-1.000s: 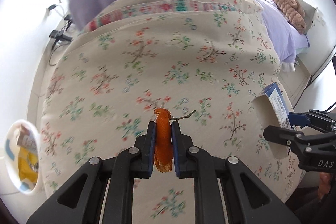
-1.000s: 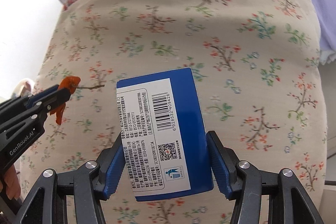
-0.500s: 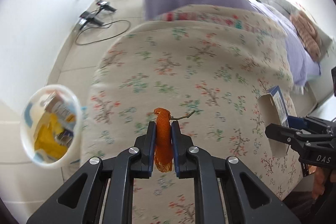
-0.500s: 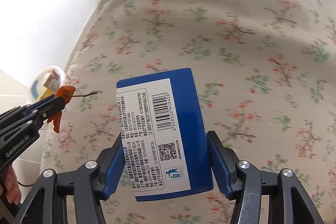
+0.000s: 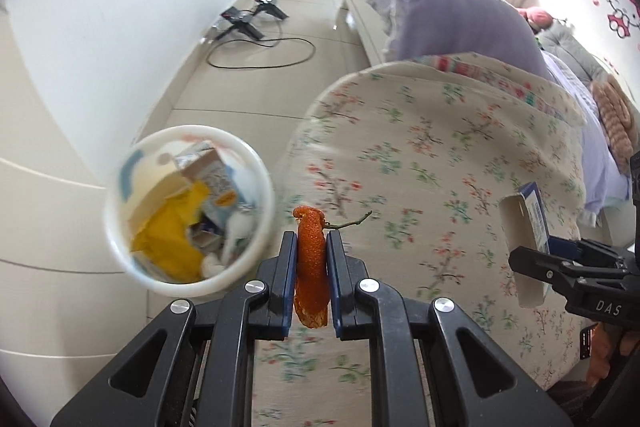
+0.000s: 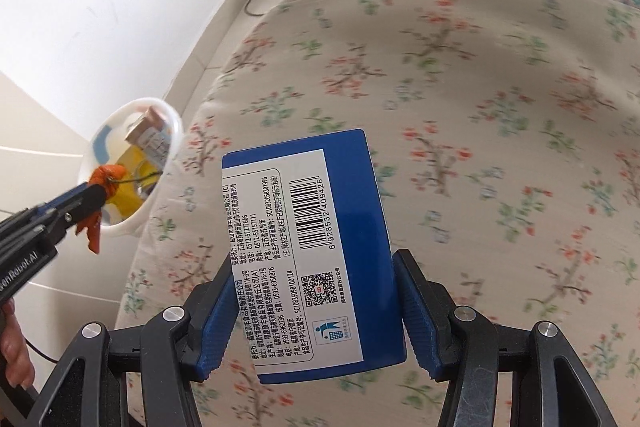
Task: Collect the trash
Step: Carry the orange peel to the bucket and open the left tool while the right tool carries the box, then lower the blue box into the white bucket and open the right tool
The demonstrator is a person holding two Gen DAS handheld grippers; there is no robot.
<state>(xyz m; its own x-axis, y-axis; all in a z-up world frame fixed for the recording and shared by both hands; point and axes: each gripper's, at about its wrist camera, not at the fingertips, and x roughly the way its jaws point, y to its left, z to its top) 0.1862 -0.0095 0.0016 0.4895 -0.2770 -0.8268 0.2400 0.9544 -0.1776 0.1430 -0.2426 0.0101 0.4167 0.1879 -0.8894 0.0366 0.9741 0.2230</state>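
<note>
My left gripper point(image 5: 312, 247) is shut on an orange peel point(image 5: 311, 267) with a thin stem, held over the left edge of the floral bed. It also shows in the right wrist view point(image 6: 96, 195), with the peel point(image 6: 105, 174) in front of the bin. My right gripper point(image 6: 312, 307) is shut on a blue box point(image 6: 308, 251) with a white label and barcode, above the bed. The box point(image 5: 526, 227) shows at the right of the left wrist view. A white trash bin point(image 5: 120, 187) holding yellow wrappers and cartons stands on the floor left of the bed.
The bed has a floral cover point(image 5: 420, 155) and a purple quilt point(image 5: 452, 23) beyond. Cables and a black device point(image 5: 256, 23) lie on the tiled floor along the white wall point(image 5: 80, 27). A knitted pillow point(image 5: 612, 119) lies at far right.
Both grippers have swung left toward the bin with their loads. The bin has come from the left edge of the views toward the middle and looks larger.
</note>
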